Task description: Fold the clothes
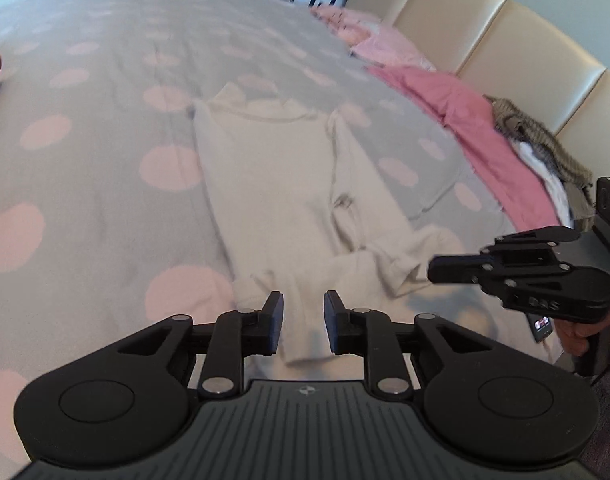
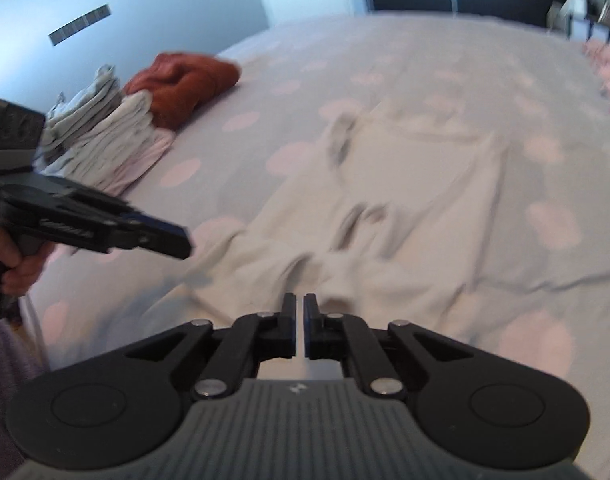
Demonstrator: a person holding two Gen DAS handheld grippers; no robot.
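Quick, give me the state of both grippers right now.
Left gripper: fingers apart, open, holding nothing, above the cream garment.
Right gripper: fingers nearly together, shut, nothing between them.

One cream garment (image 1: pixel 273 184); two grippers (image 1: pixel 303 322) (image 2: pixel 299 326); one rust-red garment (image 2: pixel 185 80); one bed (image 1: pixel 105 100)

Cream top (image 1: pixel 273 184) on dotted bedspread (image 1: pixel 85 128)
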